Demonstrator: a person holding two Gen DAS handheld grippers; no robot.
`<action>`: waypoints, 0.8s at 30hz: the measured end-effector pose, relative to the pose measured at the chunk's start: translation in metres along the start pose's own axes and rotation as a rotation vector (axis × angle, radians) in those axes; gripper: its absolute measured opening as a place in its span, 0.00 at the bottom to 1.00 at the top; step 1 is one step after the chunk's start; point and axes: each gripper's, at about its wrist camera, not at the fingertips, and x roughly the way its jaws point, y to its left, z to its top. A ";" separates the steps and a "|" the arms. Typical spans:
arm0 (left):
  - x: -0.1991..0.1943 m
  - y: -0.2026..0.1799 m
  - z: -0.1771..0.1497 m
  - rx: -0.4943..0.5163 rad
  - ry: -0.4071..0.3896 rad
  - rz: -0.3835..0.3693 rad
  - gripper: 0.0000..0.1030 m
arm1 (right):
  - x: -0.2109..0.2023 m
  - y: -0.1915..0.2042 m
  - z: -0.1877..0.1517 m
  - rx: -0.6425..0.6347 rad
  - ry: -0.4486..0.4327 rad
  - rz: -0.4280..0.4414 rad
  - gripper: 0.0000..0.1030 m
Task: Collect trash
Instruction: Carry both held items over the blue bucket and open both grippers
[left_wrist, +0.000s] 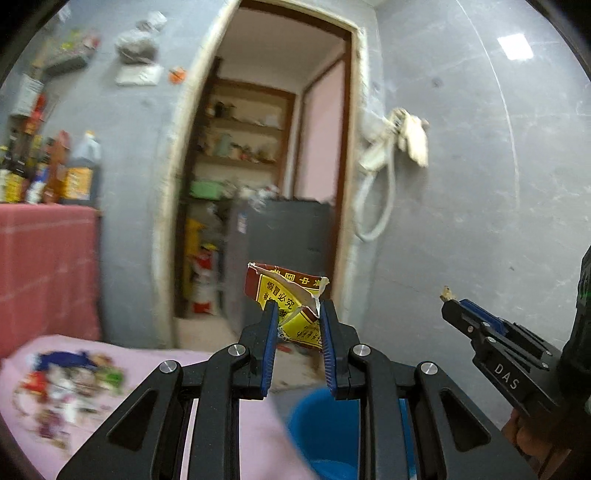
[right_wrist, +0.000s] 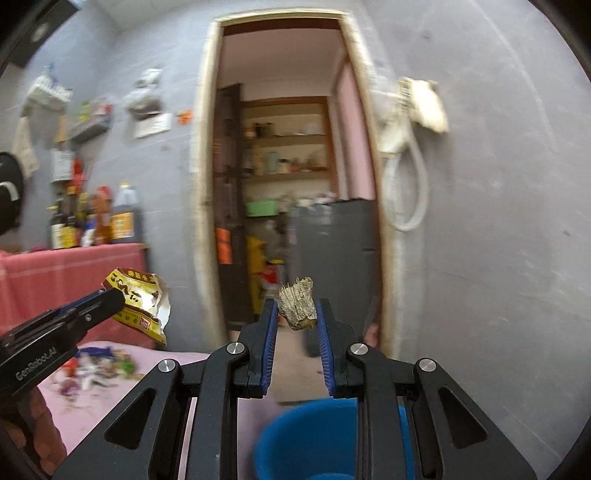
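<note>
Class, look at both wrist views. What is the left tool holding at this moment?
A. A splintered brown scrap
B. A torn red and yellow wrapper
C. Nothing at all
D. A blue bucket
B: the left tool is shut on the torn red and yellow wrapper, while the splintered brown scrap sits in the right tool, and the blue bucket stands below both.

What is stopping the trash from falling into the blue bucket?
Only the grips. The left gripper pinches the wrapper and the right gripper the brown scrap. Nothing visible blocks the blue bucket below.
</note>
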 end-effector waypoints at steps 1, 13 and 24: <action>0.015 -0.009 -0.003 -0.008 0.032 -0.026 0.18 | 0.002 -0.012 -0.003 0.019 0.018 -0.023 0.19; 0.138 -0.034 -0.039 -0.083 0.400 -0.132 0.19 | 0.034 -0.079 -0.059 0.162 0.246 -0.079 0.21; 0.160 -0.029 -0.069 -0.083 0.521 -0.115 0.23 | 0.056 -0.088 -0.073 0.198 0.344 -0.070 0.23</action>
